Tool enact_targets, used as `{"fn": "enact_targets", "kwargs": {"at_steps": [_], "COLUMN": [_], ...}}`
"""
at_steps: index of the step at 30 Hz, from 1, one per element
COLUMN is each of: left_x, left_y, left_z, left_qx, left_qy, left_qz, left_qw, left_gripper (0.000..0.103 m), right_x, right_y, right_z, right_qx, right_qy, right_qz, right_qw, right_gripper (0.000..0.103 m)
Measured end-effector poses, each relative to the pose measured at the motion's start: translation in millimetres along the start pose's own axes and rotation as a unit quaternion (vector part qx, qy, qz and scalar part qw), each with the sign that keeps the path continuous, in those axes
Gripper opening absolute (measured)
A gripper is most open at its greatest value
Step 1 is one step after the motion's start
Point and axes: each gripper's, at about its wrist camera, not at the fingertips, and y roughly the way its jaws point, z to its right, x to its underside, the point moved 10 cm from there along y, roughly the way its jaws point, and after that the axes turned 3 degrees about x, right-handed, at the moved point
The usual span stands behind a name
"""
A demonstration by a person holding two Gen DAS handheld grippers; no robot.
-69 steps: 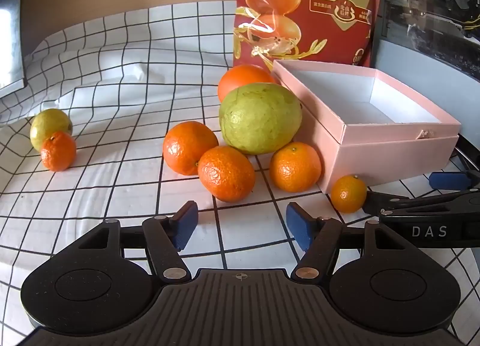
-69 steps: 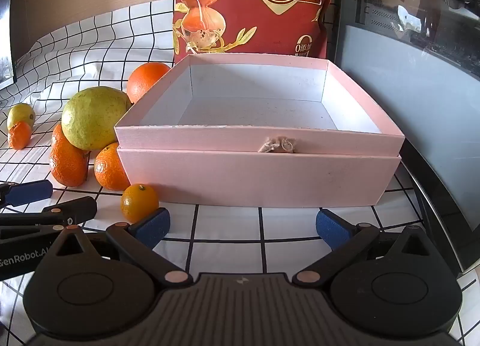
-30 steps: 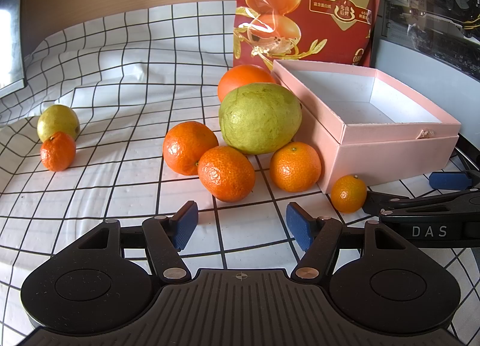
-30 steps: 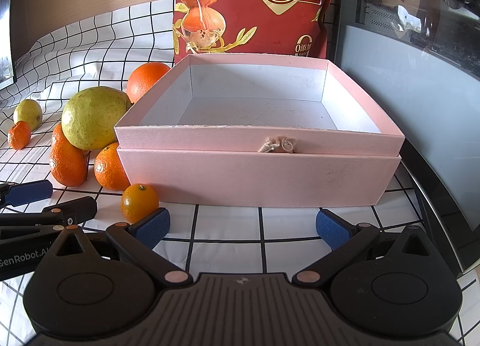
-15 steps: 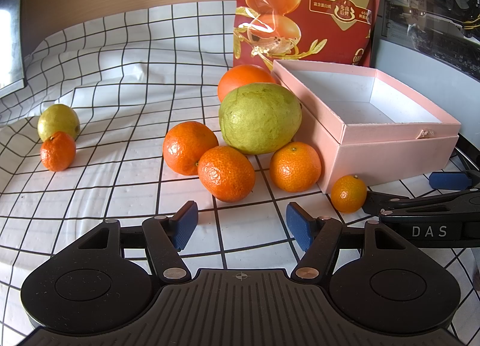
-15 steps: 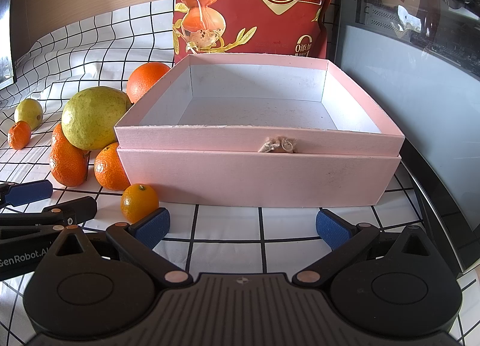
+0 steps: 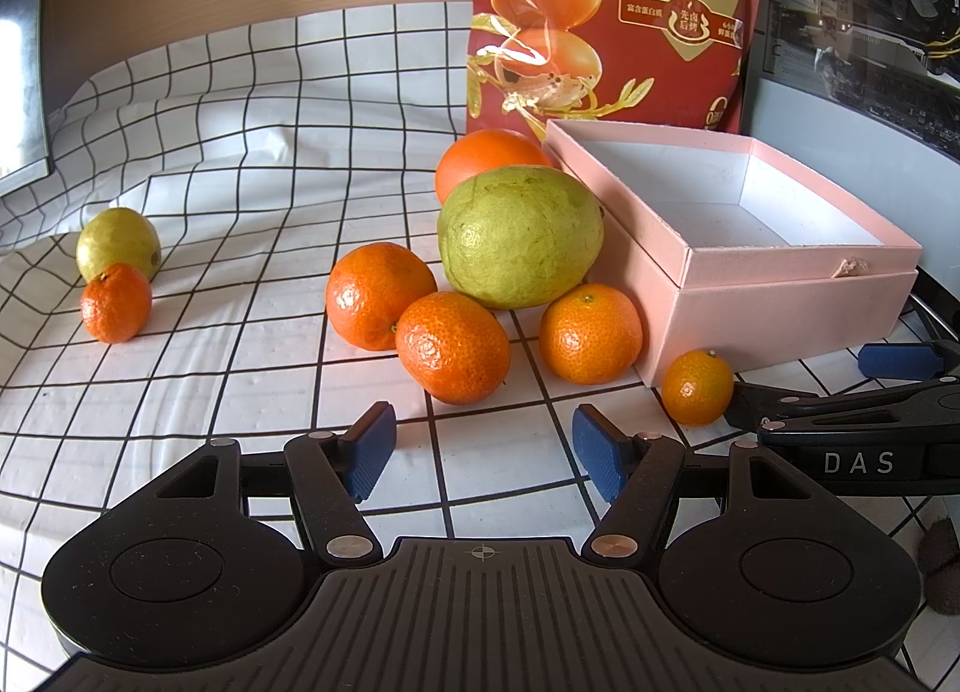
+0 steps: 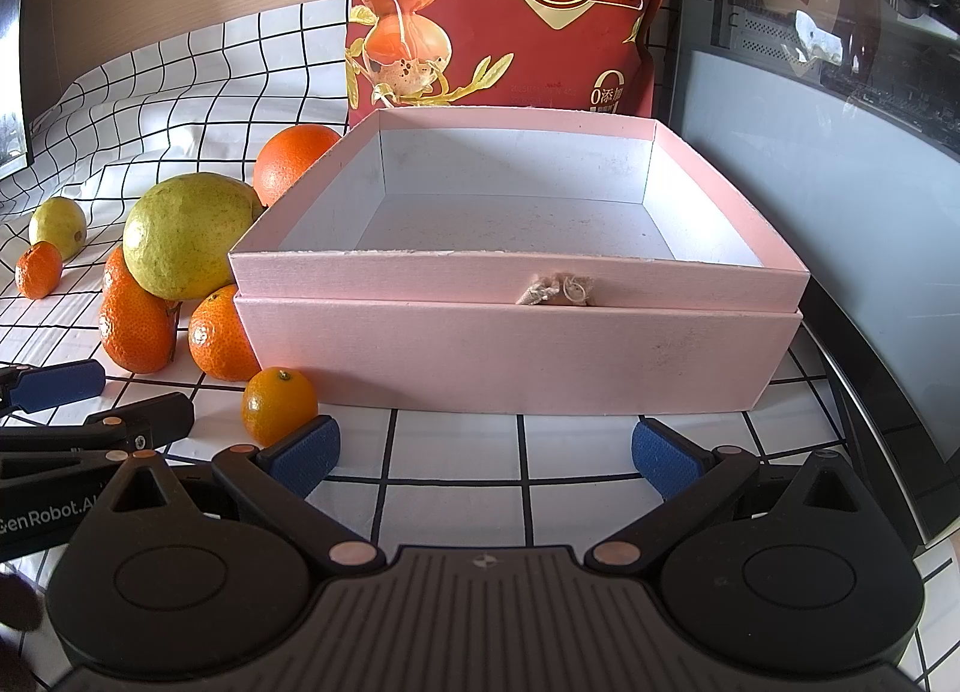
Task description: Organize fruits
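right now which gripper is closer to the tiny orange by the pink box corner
Right. The right gripper has its left fingertip almost against the tiny orange, which sits just off to its left. The left gripper is further away, with the fruit ahead and off to its right. Both are open.

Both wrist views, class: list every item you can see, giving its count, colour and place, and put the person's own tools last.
Pink box: one, open, nothing inside, right of the fruit.
Large guava: one, green, against the box's left side.
Small guava: one, yellow-green, far left.
Orange: one, behind the large guava.
Mandarins: four, orange; three around the large guava, one by the small guava.
Kumquat: one, orange, at the box's near corner.
Snack bag: one, red, behind the box.
Checked cloth: one, white, underneath.
Left tool: open.
Right tool: open.
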Motion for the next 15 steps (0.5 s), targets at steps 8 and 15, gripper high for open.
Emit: {"fn": "enact_targets", "kwargs": {"at_steps": [8, 15], "left_x": [3.3, 6.1], "left_y": [1.0, 1.8], "left_z": [3.6, 7.2], "left_qx": [0.000, 0.001], "left_qy": [-0.001, -0.002], "left_qz": [0.000, 0.000], "left_qw": [1.0000, 1.0000], "left_gripper": [0.071, 0.071], "right_x": [4.0, 4.4], "right_y": [1.0, -0.3], "right_z": [0.1, 1.6], "right_qx": [-0.001, -0.030], "right_qy": [0.001, -0.026], "right_qz": [0.000, -0.031], "right_qw": [1.000, 0.999], "right_gripper": [0.103, 0.103]}}
